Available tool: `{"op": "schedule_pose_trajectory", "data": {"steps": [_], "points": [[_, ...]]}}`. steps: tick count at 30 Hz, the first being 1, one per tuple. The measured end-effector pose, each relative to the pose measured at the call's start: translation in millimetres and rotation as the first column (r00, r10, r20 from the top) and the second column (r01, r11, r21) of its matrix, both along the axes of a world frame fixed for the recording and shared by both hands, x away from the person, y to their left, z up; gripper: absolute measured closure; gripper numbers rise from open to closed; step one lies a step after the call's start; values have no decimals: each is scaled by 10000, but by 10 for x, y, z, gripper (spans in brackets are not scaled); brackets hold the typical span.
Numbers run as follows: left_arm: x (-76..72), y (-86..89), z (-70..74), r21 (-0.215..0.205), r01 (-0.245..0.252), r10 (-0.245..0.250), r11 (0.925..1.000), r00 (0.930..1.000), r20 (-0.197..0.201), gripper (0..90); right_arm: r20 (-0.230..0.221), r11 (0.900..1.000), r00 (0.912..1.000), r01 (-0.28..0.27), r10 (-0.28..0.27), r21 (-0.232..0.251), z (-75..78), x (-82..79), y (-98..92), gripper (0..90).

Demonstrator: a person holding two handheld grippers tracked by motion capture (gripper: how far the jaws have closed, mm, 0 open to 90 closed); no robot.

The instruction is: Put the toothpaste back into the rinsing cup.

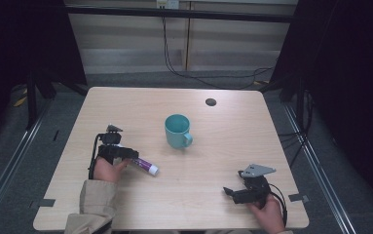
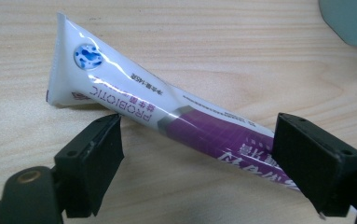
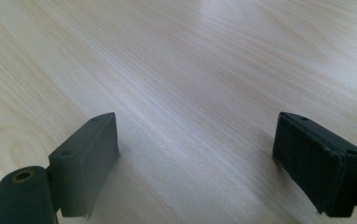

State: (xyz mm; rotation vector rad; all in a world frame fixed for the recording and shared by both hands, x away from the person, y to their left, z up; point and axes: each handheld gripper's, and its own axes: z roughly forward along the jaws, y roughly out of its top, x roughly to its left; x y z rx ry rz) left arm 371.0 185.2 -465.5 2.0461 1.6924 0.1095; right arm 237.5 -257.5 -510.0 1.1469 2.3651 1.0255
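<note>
Jaws of left gripper (image 2: 197, 154) are standing wide apart, straddling a white-and-purple plastic tube (image 2: 167, 116) lying flat on the pale wooden tabletop (image 1: 213, 161), w/ its crimped end pointing away. Right gripper (image 1: 230, 191) is sitting near the front-right edge, jaws spread over bare wood. Teal ceramic mug (image 1: 177, 131) is standing mid-table, well apart from both.

I see a teal mug (image 1: 177, 130) near the middle of the light wooden table (image 1: 223, 156), handle toward the near right corner, a white and purple tube (image 1: 146, 167) lying toward the left edge, a dark round hole (image 1: 211, 102) near the far edge, black cables (image 1: 208, 75) on the floor beyond
</note>
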Motion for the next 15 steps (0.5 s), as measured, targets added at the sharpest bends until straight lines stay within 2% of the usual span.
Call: {"op": "schedule_pose_trajectory", "data": {"steps": [5,8,15], "points": [[10,-9,-12,-62,-108,107,9999,9999,-65,153,-8,10000,10000,-8,8,14,0,0,0,134],[21,-19,-44,-249,-286,282,9993,9995,-160,151,-3,10000,10000,-18,18,17,-1,1,-1,134],[37,-47,-83,-129,-359,358,9993,9993,-99,151,-7,10000,10000,-18,18,21,-1,1,-2,134]]}}
